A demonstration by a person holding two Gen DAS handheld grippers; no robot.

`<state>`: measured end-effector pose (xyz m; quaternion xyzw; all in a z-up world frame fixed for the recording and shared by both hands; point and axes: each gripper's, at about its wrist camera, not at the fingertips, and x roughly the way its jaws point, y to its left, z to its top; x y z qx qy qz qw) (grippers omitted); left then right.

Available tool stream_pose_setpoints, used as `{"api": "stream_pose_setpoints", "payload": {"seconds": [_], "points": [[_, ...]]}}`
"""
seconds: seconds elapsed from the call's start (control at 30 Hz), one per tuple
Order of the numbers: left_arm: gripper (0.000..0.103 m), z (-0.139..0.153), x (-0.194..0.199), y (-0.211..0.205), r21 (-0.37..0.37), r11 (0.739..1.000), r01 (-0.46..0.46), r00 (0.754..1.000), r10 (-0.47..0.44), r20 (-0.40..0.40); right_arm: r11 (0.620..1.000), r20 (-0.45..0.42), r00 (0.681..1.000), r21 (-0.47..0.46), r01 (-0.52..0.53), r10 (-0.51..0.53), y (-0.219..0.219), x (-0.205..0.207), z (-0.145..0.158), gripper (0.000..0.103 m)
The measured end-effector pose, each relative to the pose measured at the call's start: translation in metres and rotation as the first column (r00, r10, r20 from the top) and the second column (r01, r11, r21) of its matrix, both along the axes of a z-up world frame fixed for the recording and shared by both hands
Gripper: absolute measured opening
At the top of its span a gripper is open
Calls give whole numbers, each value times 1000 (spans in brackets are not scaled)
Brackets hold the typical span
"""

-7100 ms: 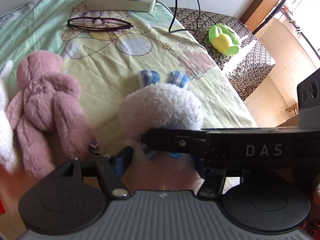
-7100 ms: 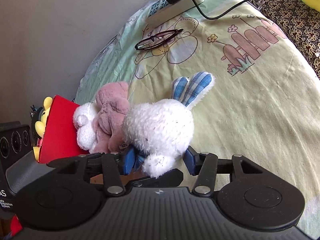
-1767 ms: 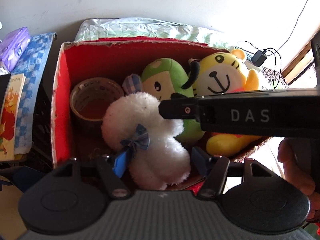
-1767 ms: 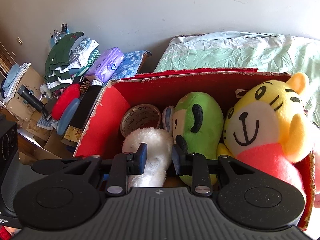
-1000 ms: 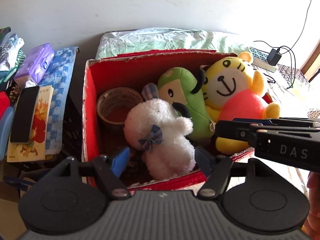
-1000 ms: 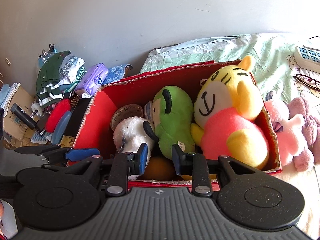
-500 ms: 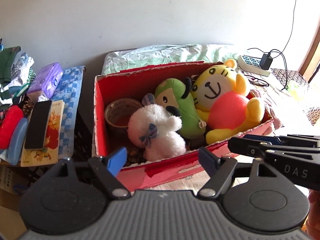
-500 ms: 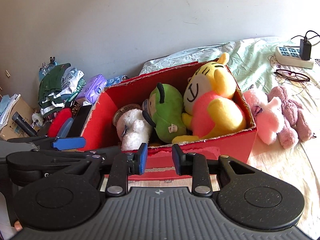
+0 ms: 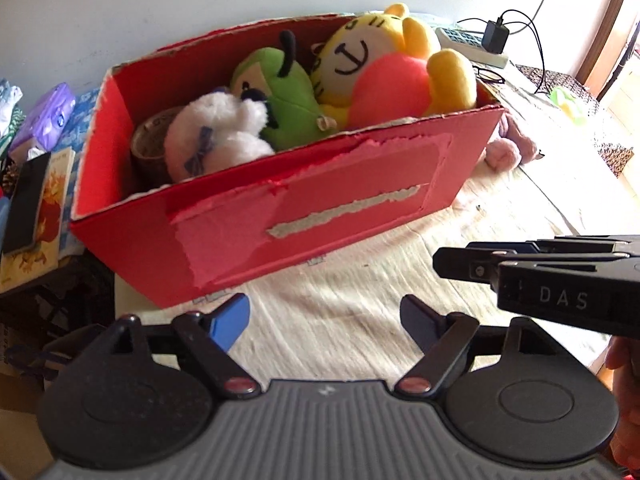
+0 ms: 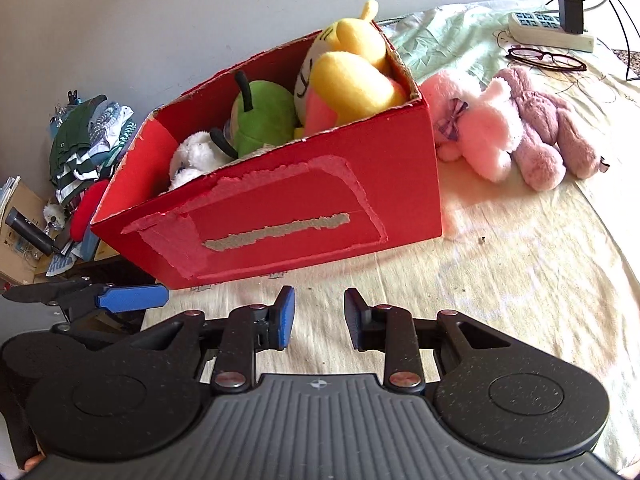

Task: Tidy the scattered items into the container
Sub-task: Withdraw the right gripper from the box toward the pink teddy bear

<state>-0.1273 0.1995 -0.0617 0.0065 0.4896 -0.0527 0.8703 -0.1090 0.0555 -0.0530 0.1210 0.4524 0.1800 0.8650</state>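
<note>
Nearest, left gripper (image 9: 324, 322) spread wide and holding nothing, hovering above bare bedsheet (image 9: 360, 312); right gripper (image 10: 318, 320) likewise released, jaws parted by a narrower gap, nothing between them. Just ahead of both pairs of jaws, red box (image 10: 280, 216) with torn tape on its near wall, already packed with a white plush (image 9: 216, 136), a green plush (image 9: 280, 92) and a yellow tiger (image 9: 384, 60), plus a roll of tape (image 9: 150, 140) in the left corner. Beyond the box and off to the right of the right jaws, pink plush (image 10: 480, 128) touching the box's end wall, with a mauve plush (image 10: 548, 132) pressed against its far side. Further back, glasses (image 10: 546, 59) and a power strip (image 10: 548, 30). Seemingly between picks: one item stowed, two soft toys left on the bed. Next move likely calls for swinging the right gripper rightward past the box corner, opening wider, and closing around the pink plush's body before lifting over the rim; little room left inside, so probably a drop on top.
</note>
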Motion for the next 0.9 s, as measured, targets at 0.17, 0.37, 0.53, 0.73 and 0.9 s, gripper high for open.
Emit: {"api": "stream_pose_setpoints", "payload": {"seconds": [0.17,0.37,0.53,0.73,0.9], "points": [[84,-8,14,-28,28,999,-38,999,38,-13,998,-8,998,-19,-65,65,-18,16,-4,30],[85,-17,32,-59,20,994,-109,993,109,-45,987,4,989,-72,-145,145,-49,34,-5,30],[87,-20,44,-92,24,988,-155,986,156,-60,978,-1,982,-94,-189,189,-79,48,-6,30],[87,-25,58,-136,23,983,-183,979,184,-89,973,-23,978,-100,-207,206,-123,59,-9,30],[87,-32,68,-170,29,981,-191,976,193,-105,976,-41,980,-90,-198,195,-163,66,-16,30]]}}
